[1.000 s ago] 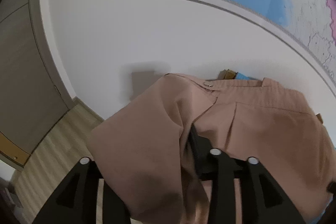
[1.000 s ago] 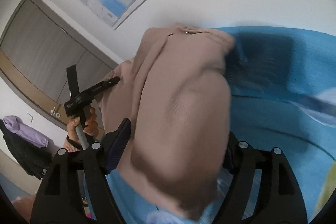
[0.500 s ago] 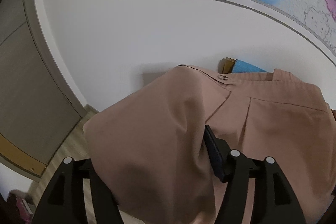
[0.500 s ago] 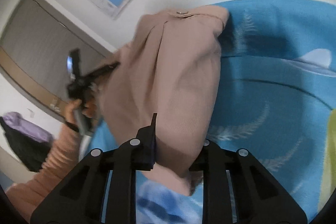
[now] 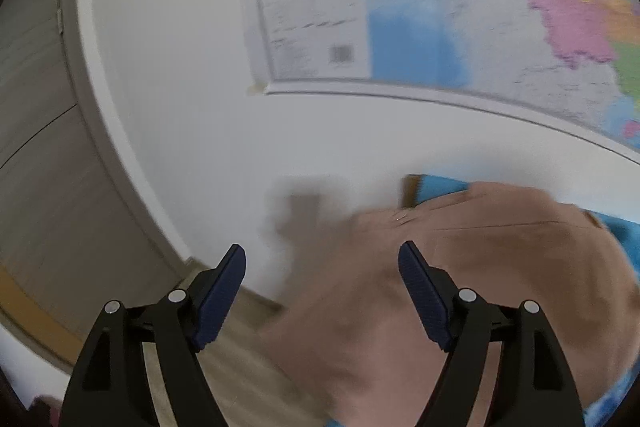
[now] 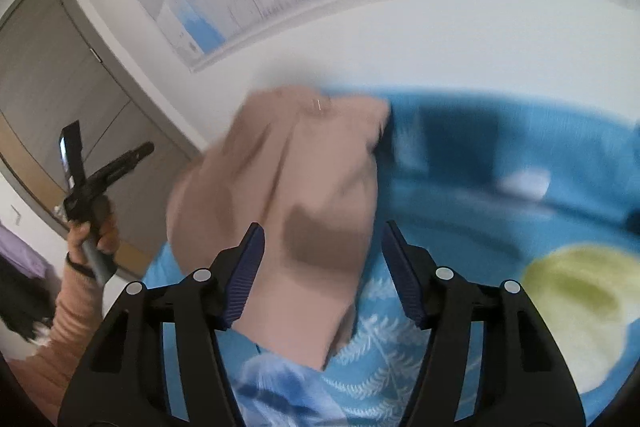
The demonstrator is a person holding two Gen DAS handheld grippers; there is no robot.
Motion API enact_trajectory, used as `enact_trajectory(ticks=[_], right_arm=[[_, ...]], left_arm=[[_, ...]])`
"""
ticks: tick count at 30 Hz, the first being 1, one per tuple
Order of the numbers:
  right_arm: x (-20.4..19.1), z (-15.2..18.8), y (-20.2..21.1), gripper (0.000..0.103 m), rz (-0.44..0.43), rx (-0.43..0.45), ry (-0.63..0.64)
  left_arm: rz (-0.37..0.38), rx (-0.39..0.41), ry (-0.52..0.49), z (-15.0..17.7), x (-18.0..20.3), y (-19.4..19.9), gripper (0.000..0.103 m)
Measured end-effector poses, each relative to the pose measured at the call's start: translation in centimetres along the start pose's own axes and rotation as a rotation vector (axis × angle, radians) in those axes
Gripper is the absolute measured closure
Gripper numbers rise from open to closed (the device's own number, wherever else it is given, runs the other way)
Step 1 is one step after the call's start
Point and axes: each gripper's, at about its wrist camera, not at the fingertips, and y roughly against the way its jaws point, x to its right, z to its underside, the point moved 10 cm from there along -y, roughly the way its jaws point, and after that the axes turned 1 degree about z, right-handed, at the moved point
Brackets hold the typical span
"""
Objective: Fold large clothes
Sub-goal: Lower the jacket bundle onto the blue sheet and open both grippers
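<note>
Both frames blurred. Tan garment (image 6: 288, 211) lies folded in a heap on a blue patterned cloth (image 6: 500, 227), its button (image 6: 318, 103) end toward the white wall (image 5: 192, 131). What carries the cloth I cannot tell.

Left gripper (image 5: 322, 257) — jaws spread wide, having just been opening; nothing between them, the blue pads (image 5: 224, 299) clear of the fabric. The garment sits below and to the right of it, partly behind the right finger.

Right gripper (image 6: 322, 237) — jaws apart, having just reopened. The garment's near fold lies in the gap, but neither pad presses on it.

In the right wrist view, a hand (image 6: 94, 233) with a tan sleeve (image 6: 70, 311) carries the left gripper off the garment's left edge.

Wall map (image 5: 460, 7) above; grey door (image 6: 52, 87) at left.
</note>
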Motion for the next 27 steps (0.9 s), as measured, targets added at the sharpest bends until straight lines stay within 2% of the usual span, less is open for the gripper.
enact_trajectory(ticks=[4, 6, 9, 11, 13, 15, 19, 23, 27], right_arm=[[-3.0, -2.0, -0.4, 0.045, 0.01, 0.048, 0.145], [-3.8, -2.4, -1.8, 0.049, -0.002, 0.043, 0.159], [-3.7, -1.8, -5.2, 0.054, -0.005, -0.031, 0.15], [-2.3, -0.4, -7.8, 0.057, 0.012, -0.1, 0.111], [-0.6, 1.0, -9.2, 0.061, 0.029, -0.134, 0.067], [0.1, 1.6, -9.5, 0.062, 0.003, -0.138, 0.03], [0.2, 1.3, -8.6, 0.062, 0.01, -0.142, 0.03], [-1.0, 1.2, -5.9, 0.059, 0.012, -0.09, 0.075], [-2.7, 2.3, -4.4, 0.054, 0.035, -0.055, 0.173]], left_arm=[[0.129, -0.017, -0.037, 1.4, 4.5, 0.7, 0.027], [0.181, -0.03, -0.057, 2.5, 7.1, 0.7, 0.027], [0.238, -0.063, -0.07, 4.3, 9.8, 0.5, 0.027], [0.266, -0.086, -0.087, 5.8, 11.8, 0.4, 0.027], [0.271, -0.101, -0.1, 6.8, 13.0, 0.1, 0.027], [0.292, -0.121, -0.103, 7.8, 14.1, -0.2, 0.027], [0.258, -0.114, -0.115, 8.4, 14.7, -0.4, 0.027], [0.25, -0.098, -0.104, 8.2, 14.6, 0.4, 0.026], [0.237, -0.076, -0.109, 8.1, 14.7, 1.4, 0.023]])
